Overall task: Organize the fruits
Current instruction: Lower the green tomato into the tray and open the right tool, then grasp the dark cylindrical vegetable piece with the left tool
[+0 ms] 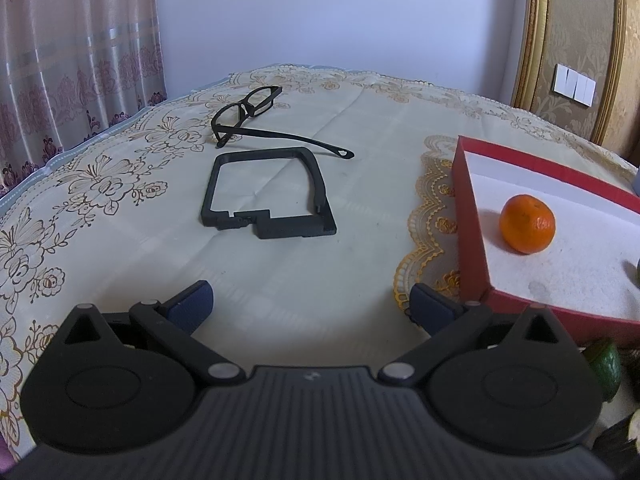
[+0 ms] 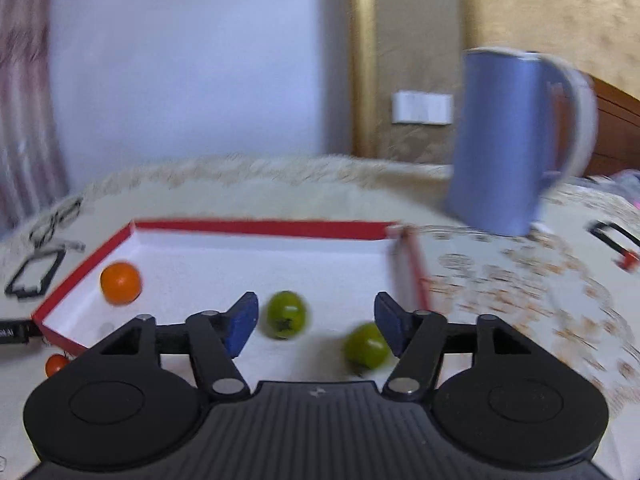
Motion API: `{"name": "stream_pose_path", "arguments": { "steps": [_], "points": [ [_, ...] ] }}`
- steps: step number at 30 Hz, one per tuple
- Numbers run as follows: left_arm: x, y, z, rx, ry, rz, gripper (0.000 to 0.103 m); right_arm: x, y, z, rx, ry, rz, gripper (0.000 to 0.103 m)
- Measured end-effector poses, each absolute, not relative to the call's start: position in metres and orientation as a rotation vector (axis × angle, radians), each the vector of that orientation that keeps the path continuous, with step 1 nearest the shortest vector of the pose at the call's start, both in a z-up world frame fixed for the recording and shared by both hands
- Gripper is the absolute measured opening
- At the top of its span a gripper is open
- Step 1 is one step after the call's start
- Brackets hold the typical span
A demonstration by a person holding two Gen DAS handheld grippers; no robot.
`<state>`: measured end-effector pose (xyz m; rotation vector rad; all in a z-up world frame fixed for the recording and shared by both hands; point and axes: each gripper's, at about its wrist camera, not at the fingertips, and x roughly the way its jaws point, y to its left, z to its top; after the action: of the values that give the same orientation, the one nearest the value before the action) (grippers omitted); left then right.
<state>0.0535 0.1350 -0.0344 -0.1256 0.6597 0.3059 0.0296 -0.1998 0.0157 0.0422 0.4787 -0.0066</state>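
A red box with a white inside (image 1: 468, 236) lies on the table; it also shows in the right wrist view (image 2: 256, 225). An orange (image 1: 527, 223) sits in it near the left wall, also seen from the right wrist (image 2: 121, 283). Two green fruits (image 2: 286, 314) (image 2: 366, 345) lie in the box just in front of my right gripper (image 2: 316, 320), which is open and empty above the box's near side. A small red-orange fruit (image 2: 56, 364) lies outside the box. My left gripper (image 1: 310, 304) is open and empty over the cloth, left of the box. A dark green fruit (image 1: 606, 368) lies by the box's near corner.
Black glasses (image 1: 248, 114) and a black square frame (image 1: 268, 192) lie on the flowered tablecloth (image 1: 120, 220). A blue jug (image 2: 516, 140) stands behind the box at the right. A black and red part (image 2: 616, 240) lies at far right. A curtain hangs at left.
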Motion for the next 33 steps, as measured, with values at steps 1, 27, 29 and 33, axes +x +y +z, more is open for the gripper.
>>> {"name": "stream_pose_path", "arguments": {
  "steps": [1, 27, 29, 33],
  "points": [
    [0.054, 0.135, -0.034, -0.126, 0.66, 0.306, 0.103, 0.018, -0.209, 0.016, 0.061, 0.461, -0.044, 0.068],
    [-0.044, 0.049, 0.005, -0.084, 0.524, -0.106, 0.103, -0.006, -0.299, -0.023, 0.133, 0.644, -0.384, 0.094],
    [-0.047, 0.036, 0.003, -0.081, 0.527, -0.135, 0.103, -0.006, -0.299, -0.023, 0.133, 0.644, -0.384, 0.094],
    [-0.043, 0.014, -0.008, -0.021, 0.551, -0.118, 0.103, -0.006, -0.299, -0.023, 0.133, 0.644, -0.383, 0.095]
  ]
}}
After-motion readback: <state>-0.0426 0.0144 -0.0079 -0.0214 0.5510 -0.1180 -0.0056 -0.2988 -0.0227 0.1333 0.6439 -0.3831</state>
